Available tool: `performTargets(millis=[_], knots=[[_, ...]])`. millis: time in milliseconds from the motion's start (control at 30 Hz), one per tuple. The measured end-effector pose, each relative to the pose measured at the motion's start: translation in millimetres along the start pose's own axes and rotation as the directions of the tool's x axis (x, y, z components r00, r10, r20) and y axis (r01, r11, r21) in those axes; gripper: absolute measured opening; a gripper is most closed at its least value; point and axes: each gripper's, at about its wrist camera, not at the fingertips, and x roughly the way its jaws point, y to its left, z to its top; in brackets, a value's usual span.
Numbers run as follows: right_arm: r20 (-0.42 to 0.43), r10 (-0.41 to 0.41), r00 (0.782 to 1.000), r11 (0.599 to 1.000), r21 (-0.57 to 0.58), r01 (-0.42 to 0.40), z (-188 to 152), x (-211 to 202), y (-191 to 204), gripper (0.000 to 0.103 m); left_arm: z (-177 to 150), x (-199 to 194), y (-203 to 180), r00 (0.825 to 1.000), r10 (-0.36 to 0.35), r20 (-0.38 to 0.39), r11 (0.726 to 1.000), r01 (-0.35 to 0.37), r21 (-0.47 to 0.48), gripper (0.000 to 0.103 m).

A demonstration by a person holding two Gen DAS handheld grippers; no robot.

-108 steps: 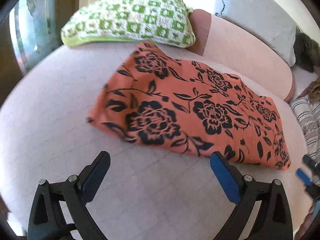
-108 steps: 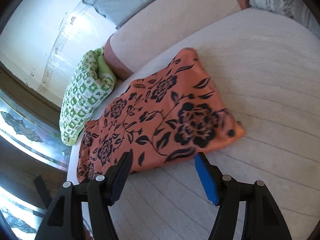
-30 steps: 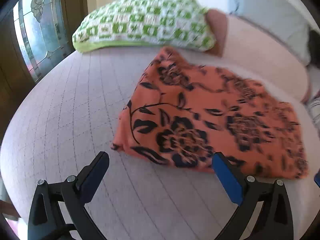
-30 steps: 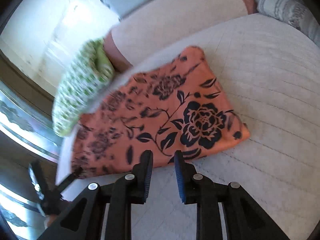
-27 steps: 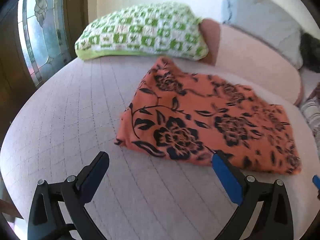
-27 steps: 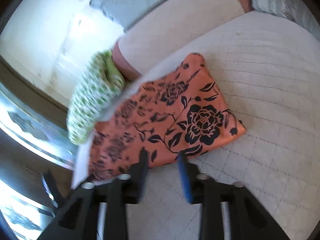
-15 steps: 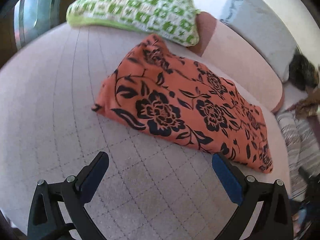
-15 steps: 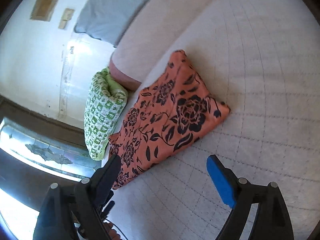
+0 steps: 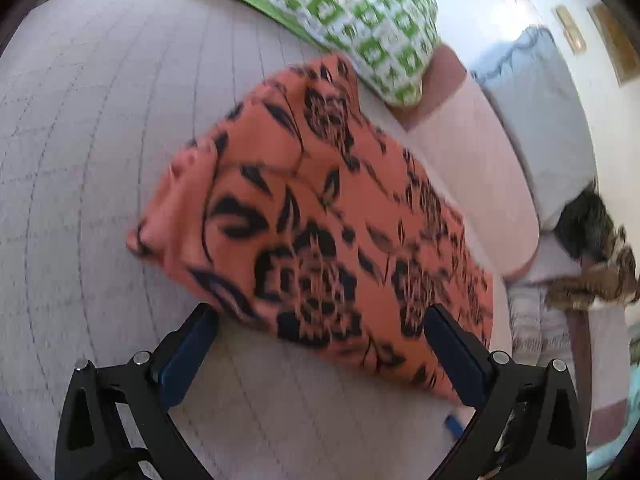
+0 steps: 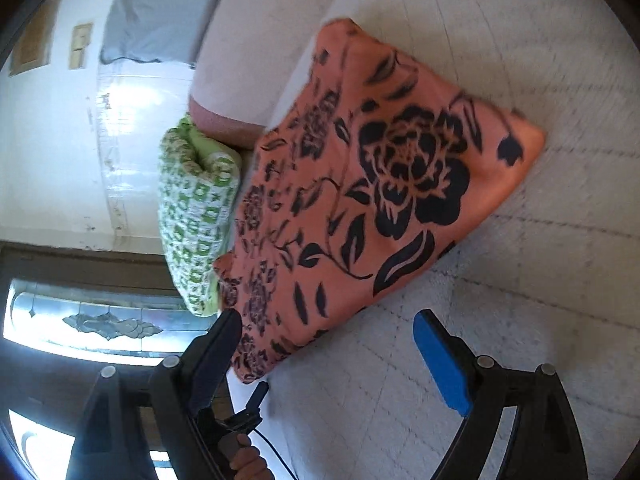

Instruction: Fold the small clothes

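An orange garment with black flowers [image 9: 312,208] lies folded flat on the pale quilted cushion [image 9: 100,120]. In the left wrist view my left gripper [image 9: 320,346] is open, its blue pads astride the garment's near edge without pressing it. In the right wrist view the same garment [image 10: 372,184] fills the middle. My right gripper [image 10: 328,356] stands wide open just short of the near edge, and its left finger [image 10: 216,352] is close to the garment's corner. Nothing is held.
A green-and-white checked pillow [image 9: 360,12] lies behind the garment, with a pink bolster [image 9: 480,168] and a grey pillow [image 9: 548,120] beyond. Striped and patterned clothes [image 9: 540,320] are piled at the right. A glass window [image 10: 100,320] and a hand [image 10: 244,456] show at lower left.
Both grippers have sunk toward the garment and rolled, so it looks larger and tilted. The right gripper's jaws went from nearly shut to wide open.
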Motion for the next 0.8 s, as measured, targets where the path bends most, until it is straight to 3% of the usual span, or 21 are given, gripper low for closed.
performTargets(millis=[200,333,367,400,467,533,600,633,667,700,800], knots=[[0.021,-0.022,1.000,0.999,-0.025,0.022,9.2,20.0,8.7,0.090,12.0,12.8,-5.4,0.999,0.015,0.051,1.000,-0.015,0.001,0.100],[0.087,-0.017,0.996,1.000,-0.007,0.017,24.3,24.9,7.7,0.090,18.2,17.0,-5.6,0.997,0.018,0.076,1.000,-0.018,-0.008,0.085],[0.103,-0.013,0.995,1.000,-0.002,0.014,27.3,24.1,6.6,0.090,18.8,15.6,-4.6,0.996,0.019,0.086,1.000,-0.018,-0.012,0.073],[0.128,-0.008,0.992,1.000,0.010,0.006,30.2,23.1,5.1,0.090,19.6,14.0,-5.4,0.995,0.026,0.097,1.000,-0.026,-0.005,0.052],[0.160,0.000,0.987,1.000,0.021,-0.003,34.1,21.7,4.0,0.090,22.3,11.8,-7.5,0.992,0.055,0.114,0.998,-0.059,0.035,0.033],[0.187,-0.002,0.982,1.000,0.015,-0.001,36.4,20.8,4.8,0.088,23.1,12.8,-8.9,0.991,0.056,0.123,0.996,-0.065,0.066,0.033],[0.224,-0.036,0.974,0.999,-0.024,0.043,37.8,19.0,9.5,0.078,21.8,14.7,-9.4,0.989,0.074,0.129,0.993,-0.085,0.084,0.036],[0.240,-0.056,0.969,0.996,-0.051,0.071,38.6,17.3,11.0,0.058,21.2,17.2,-10.6,0.988,0.088,0.123,0.990,-0.100,0.097,0.040],[0.253,-0.086,0.964,0.991,-0.082,0.110,39.9,15.8,14.3,0.035,21.1,19.2,-10.9,0.989,0.093,0.118,0.989,-0.105,0.103,0.052],[0.263,-0.100,0.960,0.985,-0.112,0.133,40.5,14.6,18.4,0.031,20.4,22.5,-11.2,0.990,0.093,0.106,0.988,-0.105,0.109,0.067],[0.279,-0.148,0.949,0.962,-0.180,0.203,37.7,17.1,29.4,0.031,16.7,27.5,-12.8,0.992,0.086,0.096,0.987,-0.098,0.127,0.074]])
